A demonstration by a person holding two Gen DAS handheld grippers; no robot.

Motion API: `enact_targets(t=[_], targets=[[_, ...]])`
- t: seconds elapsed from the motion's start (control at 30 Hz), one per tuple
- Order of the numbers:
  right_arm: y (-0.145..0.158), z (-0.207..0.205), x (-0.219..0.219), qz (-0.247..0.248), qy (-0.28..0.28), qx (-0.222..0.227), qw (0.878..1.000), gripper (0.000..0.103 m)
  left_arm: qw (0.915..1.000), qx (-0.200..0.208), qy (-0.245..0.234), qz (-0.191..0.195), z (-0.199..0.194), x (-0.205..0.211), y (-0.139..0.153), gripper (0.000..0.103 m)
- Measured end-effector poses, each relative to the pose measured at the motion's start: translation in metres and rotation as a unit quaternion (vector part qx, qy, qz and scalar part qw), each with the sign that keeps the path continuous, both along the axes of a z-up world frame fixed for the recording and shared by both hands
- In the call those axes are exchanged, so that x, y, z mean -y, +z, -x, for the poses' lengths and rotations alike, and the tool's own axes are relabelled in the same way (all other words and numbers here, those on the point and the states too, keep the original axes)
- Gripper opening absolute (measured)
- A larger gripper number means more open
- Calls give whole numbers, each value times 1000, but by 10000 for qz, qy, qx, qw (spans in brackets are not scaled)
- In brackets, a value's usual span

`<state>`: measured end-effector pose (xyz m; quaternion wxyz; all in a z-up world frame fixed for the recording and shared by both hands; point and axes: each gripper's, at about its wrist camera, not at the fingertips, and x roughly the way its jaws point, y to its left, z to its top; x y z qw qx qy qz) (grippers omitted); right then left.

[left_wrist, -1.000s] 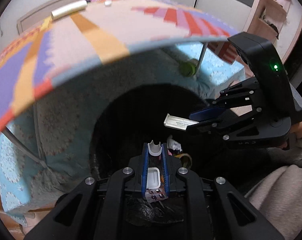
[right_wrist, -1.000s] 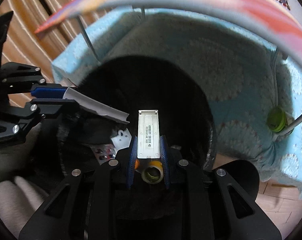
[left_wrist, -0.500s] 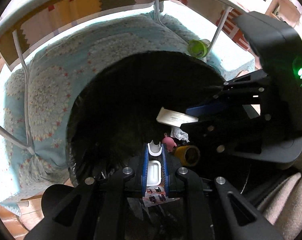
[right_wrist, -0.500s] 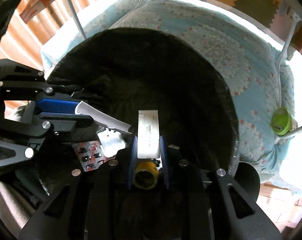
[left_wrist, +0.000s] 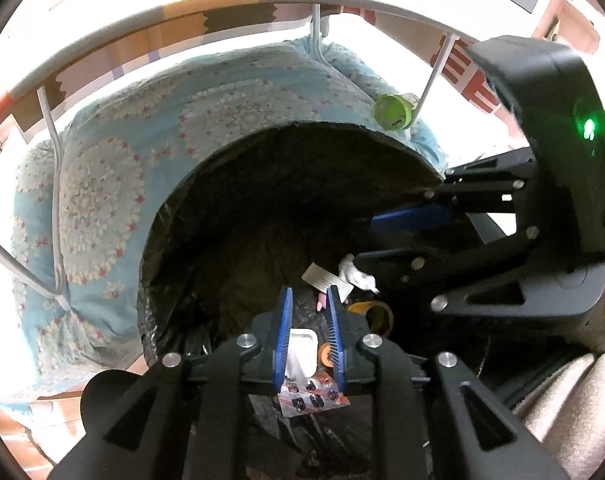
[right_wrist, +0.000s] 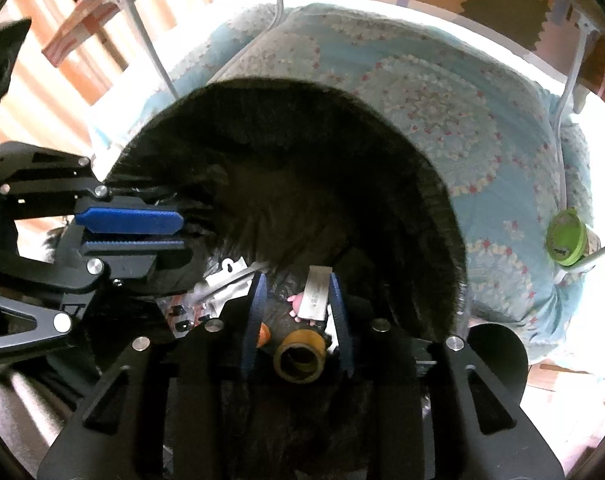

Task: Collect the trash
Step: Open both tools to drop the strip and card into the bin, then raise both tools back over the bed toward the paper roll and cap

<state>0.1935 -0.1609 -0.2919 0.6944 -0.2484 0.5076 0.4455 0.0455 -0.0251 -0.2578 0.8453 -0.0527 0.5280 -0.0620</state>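
Both claws hang over the mouth of the black plastic trash bag (left_wrist: pixel 230 216), jaws opening. The left claw (left_wrist: pixel 308 300) grips nothing; a white plastic tray (left_wrist: pixel 300 346) lies in the bag below it. The right claw (right_wrist: pixel 298 284) has a flat white plastic strip (right_wrist: pixel 316 294) loose between its pads, falling free. Such scraps look light, stiff and slippery, best pinched across flat faces. A brown tape roll (right_wrist: pixel 300 354) and a blister pack (left_wrist: pixel 314 394) lie below; a green-lidded cup (left_wrist: pixel 392 112) waits by the table leg.
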Motion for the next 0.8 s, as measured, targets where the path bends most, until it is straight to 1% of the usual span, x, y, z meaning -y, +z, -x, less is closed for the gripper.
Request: enact_targets(t=[0.03, 0.07, 0.1, 0.17, 0.23, 0.5, 0.7, 0.8], targets=[[2, 0, 1, -21, -11, -15, 10000, 33, 10000, 10, -7, 32, 1, 0, 2, 18], [6, -1, 3, -72, -31, -21, 10000, 33, 10000, 33, 1, 29, 2, -1, 5, 24], [10, -1, 5, -113, -47, -4, 9999, 33, 10000, 58, 9, 20, 3, -1, 7, 34], [18, -1, 9, -193, -59, 19, 9998, 33, 9998, 190, 60, 16, 7, -2, 16, 50], [26, -1, 12, -273, -77, 68, 9996, 33, 9994, 336, 66, 74, 10, -4, 26, 50], [68, -1, 23, -671, -79, 290, 9973, 33, 9966, 825, 39, 34, 19, -9, 71, 50], [103, -1, 28, -1043, -55, 506, 9932, 33, 9916, 1290, -19, -36, 22, -14, 112, 50], [115, -2, 29, -1162, -36, 609, 9913, 33, 9892, 1458, -61, -124, 23, -18, 125, 50]])
